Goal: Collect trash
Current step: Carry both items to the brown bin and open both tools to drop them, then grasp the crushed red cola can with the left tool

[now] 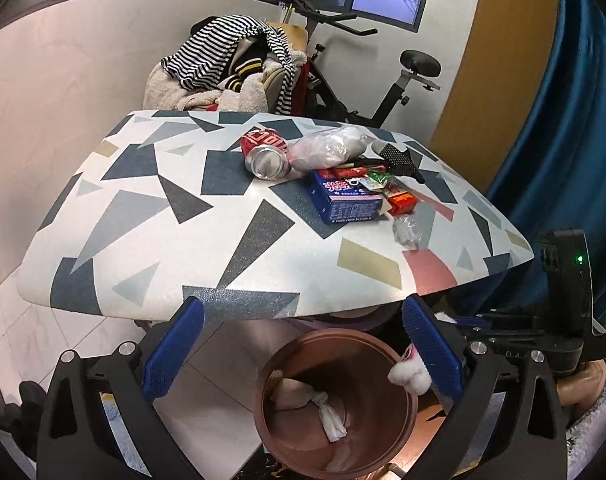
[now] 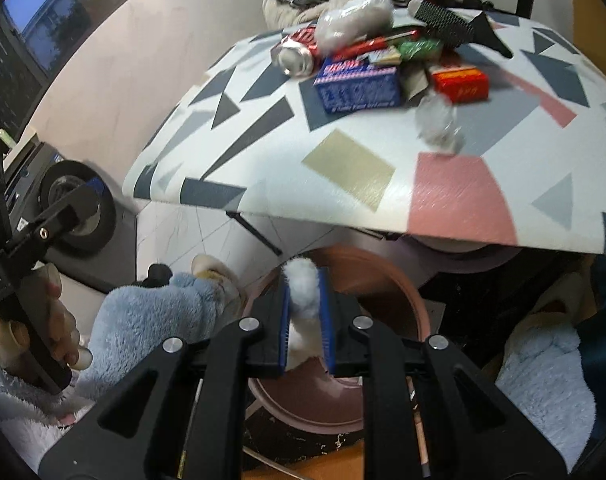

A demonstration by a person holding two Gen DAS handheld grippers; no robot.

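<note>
Your right gripper [image 2: 305,312] is clamped on a fluffy white wad of tissue [image 2: 303,288], holding it right over the round copper-brown plastic bin [image 1: 335,404] under the patterned tabletop [image 1: 207,240]. Your left gripper [image 1: 303,344] hangs wide open and holds nothing, above the bin's 9 o'clock rim. On the table toward 1 o'clock lie a red soda can [image 1: 265,152], a blue cardboard box [image 1: 345,202] and a crumpled clear wrapper [image 1: 407,232].

A lived-in home room: an exercise bike [image 1: 367,80] upper centre, a chair heaped with clothes [image 1: 231,68], and a patterned table [image 1: 143,216] mid-frame.
</note>
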